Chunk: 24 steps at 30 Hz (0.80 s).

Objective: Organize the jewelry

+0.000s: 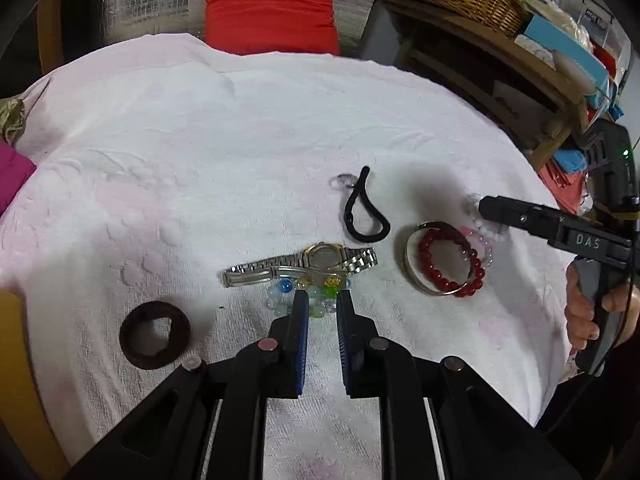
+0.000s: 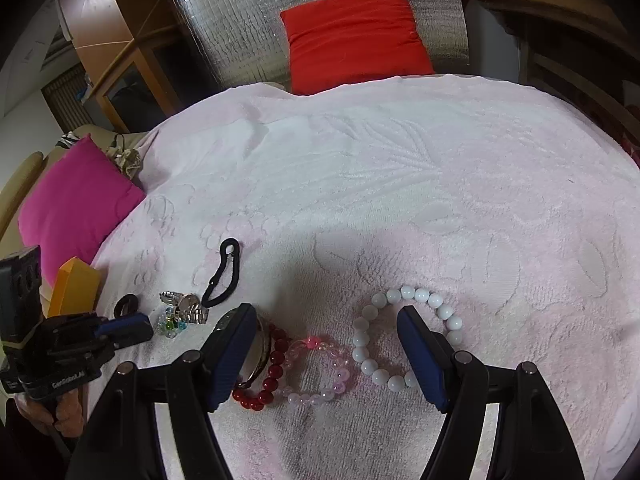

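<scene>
A pale pink embossed towel [image 2: 400, 168] covers the whole work surface, probably so small pieces neither roll nor scratch; whether a tabletop or a bed lies beneath it cannot be told. A red cushion [image 2: 352, 32] leans at the far edge and a magenta cushion [image 2: 76, 204] sits at the left.

The jewelry lies in two loose groups along the near side. By the right claw [image 2: 328, 322], which hangs spread wide above the towel holding nothing, are a white bead bracelet [image 2: 416, 294], a pale pink bead bracelet [image 2: 320, 392], a red bead bracelet [image 1: 476, 264] and a metal bangle [image 1: 408, 264] that the red one overlaps. These look sorted together as bracelets, and the wide spread suits taking one of the rings of beads next.

The left claw [image 1: 322, 294] is nearly pressed together, with a narrow gap between its blue pads, its tips at a multicoloured glass bead bracelet [image 1: 280, 292] that lies on the towel against a silver wristwatch [image 1: 300, 266]. The pads do not seem to pinch the beads. Beyond lie a black cord loop [image 1: 364, 216] and a small clear ring [image 1: 345, 180]; a dark brown hair tie [image 1: 154, 334] sits apart at the left.
</scene>
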Each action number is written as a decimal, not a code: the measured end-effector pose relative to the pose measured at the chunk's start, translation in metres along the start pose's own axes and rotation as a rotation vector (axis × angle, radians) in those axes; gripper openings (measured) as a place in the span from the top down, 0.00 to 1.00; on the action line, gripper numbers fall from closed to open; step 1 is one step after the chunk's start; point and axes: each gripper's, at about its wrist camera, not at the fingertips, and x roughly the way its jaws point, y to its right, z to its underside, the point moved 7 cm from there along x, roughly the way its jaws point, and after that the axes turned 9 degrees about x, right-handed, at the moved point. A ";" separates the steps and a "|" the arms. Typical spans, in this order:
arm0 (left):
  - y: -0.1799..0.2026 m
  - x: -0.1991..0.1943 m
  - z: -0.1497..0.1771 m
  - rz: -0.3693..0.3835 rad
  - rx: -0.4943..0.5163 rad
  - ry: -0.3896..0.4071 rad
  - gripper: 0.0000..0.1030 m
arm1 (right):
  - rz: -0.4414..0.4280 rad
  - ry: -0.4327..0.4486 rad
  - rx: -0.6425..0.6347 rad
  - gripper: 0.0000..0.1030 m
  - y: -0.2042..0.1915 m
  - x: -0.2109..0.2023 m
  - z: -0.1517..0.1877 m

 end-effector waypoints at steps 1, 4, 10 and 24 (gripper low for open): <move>0.003 0.002 0.001 0.003 0.010 -0.010 0.87 | -0.001 -0.002 0.000 0.27 0.000 0.000 0.000; 0.011 0.014 -0.005 -0.015 0.034 -0.019 0.63 | -0.002 -0.008 -0.005 0.27 -0.002 0.002 0.001; 0.009 0.032 0.002 -0.033 0.021 -0.023 0.55 | 0.005 -0.001 -0.012 0.27 -0.002 0.001 0.001; 0.046 0.048 -0.010 0.098 0.080 -0.005 0.91 | 0.030 0.018 -0.010 0.27 0.013 -0.008 -0.001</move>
